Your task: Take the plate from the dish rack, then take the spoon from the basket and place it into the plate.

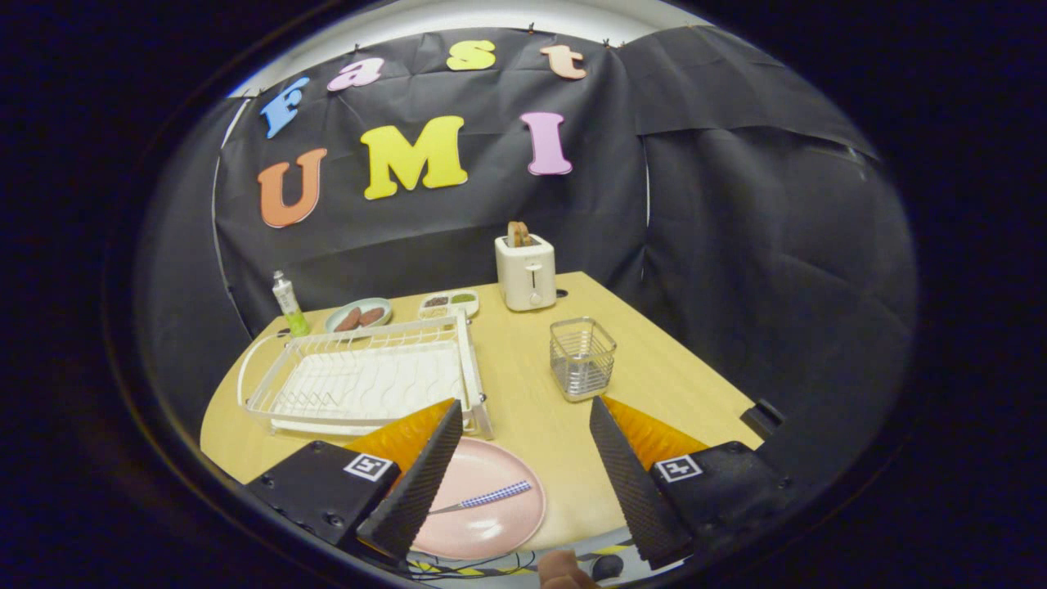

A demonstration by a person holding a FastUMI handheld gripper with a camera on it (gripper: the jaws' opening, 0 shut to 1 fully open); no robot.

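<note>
spoon (483, 497) on plate (491, 528)

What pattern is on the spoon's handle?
A blue-and-white check on the spoon, lying in the pink plate; gripper view.

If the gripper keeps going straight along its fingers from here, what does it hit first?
Probably bare wooden tabletop. The open gripper points between the white wire dish rack and the clear wire basket; the white toaster sits beyond. Depth unclear.

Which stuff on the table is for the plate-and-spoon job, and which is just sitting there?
For the job: dish rack, wire basket, pink plate, spoon lying in the plate, open gripper holding nothing.

Just sitting there: toaster, bottle, dish of food, snack tray.
</note>
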